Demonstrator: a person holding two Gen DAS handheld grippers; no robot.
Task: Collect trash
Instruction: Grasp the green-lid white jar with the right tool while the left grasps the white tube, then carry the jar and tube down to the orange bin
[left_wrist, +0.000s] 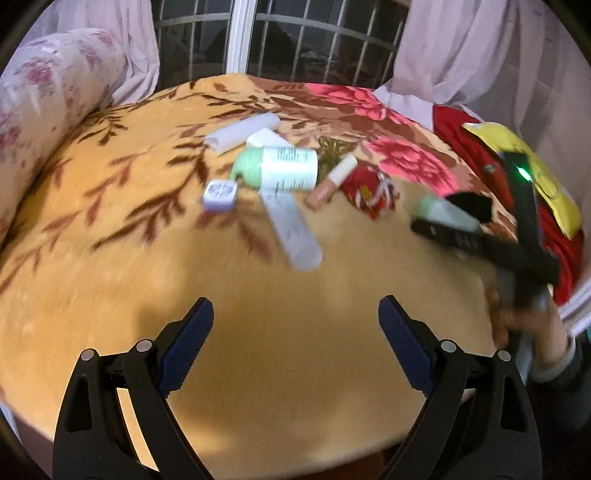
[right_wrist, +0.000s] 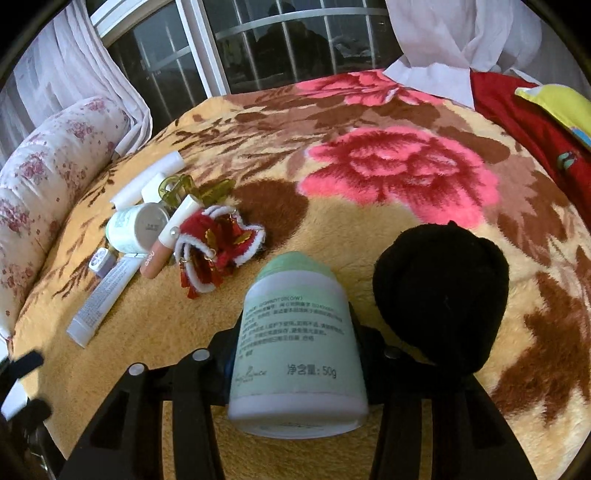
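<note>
My right gripper (right_wrist: 297, 343) is shut on a pale green jar (right_wrist: 297, 354) with a green cap, held above the blanket; it shows blurred in the left wrist view (left_wrist: 445, 214). My left gripper (left_wrist: 295, 332) is open and empty above the near yellow part of the bed. A pile lies ahead of it: a second green-capped jar (left_wrist: 280, 168), a white tube (left_wrist: 291, 229), a small lilac case (left_wrist: 219, 195), a pink lip gloss (left_wrist: 332, 181), white tubes (left_wrist: 242, 133) and a red tasselled ornament (right_wrist: 218, 243).
A floral blanket (right_wrist: 388, 173) covers the bed. A black cloth ball (right_wrist: 439, 295) lies right of the held jar. A floral bolster (left_wrist: 48, 110) lies at the left, red cloth and a yellow bag (left_wrist: 539, 173) at the right. Barred window and curtains behind.
</note>
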